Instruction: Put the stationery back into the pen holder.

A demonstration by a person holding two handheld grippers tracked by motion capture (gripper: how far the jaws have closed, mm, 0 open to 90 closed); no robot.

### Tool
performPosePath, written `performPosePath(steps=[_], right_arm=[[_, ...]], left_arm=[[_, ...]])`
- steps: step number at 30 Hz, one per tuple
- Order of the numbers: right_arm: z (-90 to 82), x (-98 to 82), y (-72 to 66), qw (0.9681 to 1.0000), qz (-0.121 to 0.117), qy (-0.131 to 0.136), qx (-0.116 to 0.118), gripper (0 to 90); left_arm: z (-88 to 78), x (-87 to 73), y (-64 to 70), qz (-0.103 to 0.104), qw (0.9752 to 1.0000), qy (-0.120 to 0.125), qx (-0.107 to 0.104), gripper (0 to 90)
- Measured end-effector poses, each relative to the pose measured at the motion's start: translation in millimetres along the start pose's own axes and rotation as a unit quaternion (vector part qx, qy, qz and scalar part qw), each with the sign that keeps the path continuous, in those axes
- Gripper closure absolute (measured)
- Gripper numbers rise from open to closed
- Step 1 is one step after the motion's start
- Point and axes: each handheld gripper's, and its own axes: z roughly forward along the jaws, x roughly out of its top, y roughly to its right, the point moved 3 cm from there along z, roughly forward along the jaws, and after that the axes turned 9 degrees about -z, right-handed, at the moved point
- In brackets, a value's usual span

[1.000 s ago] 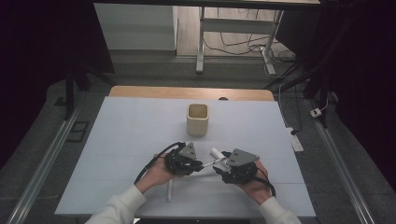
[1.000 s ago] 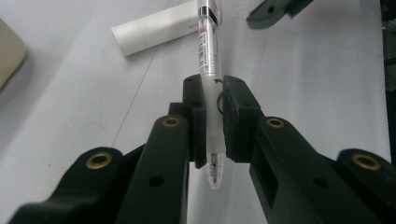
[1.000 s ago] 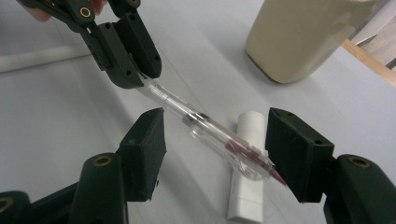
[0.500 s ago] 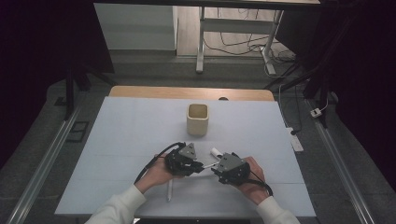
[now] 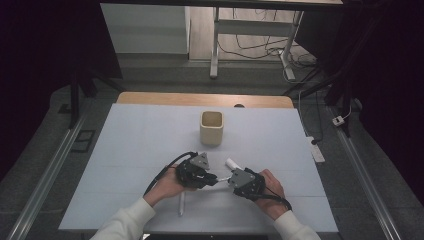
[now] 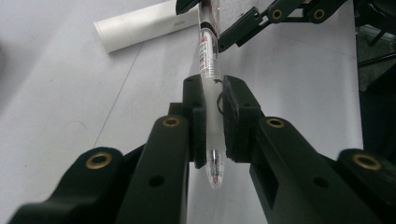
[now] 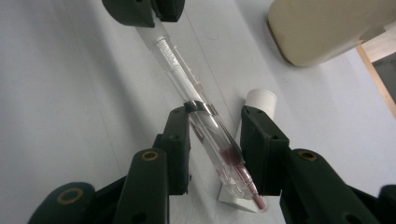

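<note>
beige cup (image 5: 211, 128) upright on table (image 5: 130, 150), inside unseen.

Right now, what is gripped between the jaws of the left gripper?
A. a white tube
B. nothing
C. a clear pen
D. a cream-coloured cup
C: in the left gripper view the left gripper has its jaws pressed against both sides of the clear pen.

I read this as lab or test room. Pale surface (image 5: 150, 150) on wooden top, metal rails (image 5: 45, 175) left and right on grey floor, loose cables (image 5: 250, 47) under far metal frame (image 5: 216, 45), dark curtained sides.
</note>
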Motion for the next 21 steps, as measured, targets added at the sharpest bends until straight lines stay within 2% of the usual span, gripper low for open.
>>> performPosePath(steps=[2,4,7,10,14,17,19,20,21], right_arm=[[0.5,0.3,-1.7,1.0000,-0.009,-0.001,-0.003,65.1],[1.9,1.5,-5.5,0.9993,-0.037,-0.004,-0.010,68.0],[1.7,2.5,-7.1,0.9989,-0.047,-0.006,-0.008,69.4],[1.7,3.6,-8.8,0.9984,-0.056,0.000,-0.011,72.2],[-0.1,5.8,-10.6,0.9981,-0.062,0.002,-0.005,75.7],[-0.5,6.2,-11.3,0.9983,-0.057,0.009,-0.005,77.2],[-2.3,6.1,-10.2,0.9984,-0.055,0.013,-0.001,77.8],[-4.5,5.9,-8.8,0.9987,-0.047,0.017,0.000,78.0],[-4.5,5.9,-8.8,0.9987,-0.047,0.017,0.000,78.0]], left_arm=[[-0.5,0.4,0.5,0.002,1.0000,0.004,0.001,79.3],[-1.6,1.1,1.5,0.003,0.9999,0.009,0.003,79.1],[-3.8,1.3,0.7,0.002,0.9999,0.014,0.000,79.1],[-7.0,2.4,0.2,-0.006,0.9995,0.031,-0.007,78.9],[-11.6,3.2,-1.5,-0.012,0.9986,0.050,-0.012,77.2],[-13.8,3.6,-3.3,-0.023,0.9974,0.067,-0.013,75.8],[-15.2,4.3,-3.9,-0.029,0.9963,0.079,-0.018,71.7],[-16.1,4.8,-3.9,-0.030,0.9959,0.084,-0.017,63.3],[-16.8,5.4,-3.7,-0.031,0.9952,0.092,-0.013,63.3]])
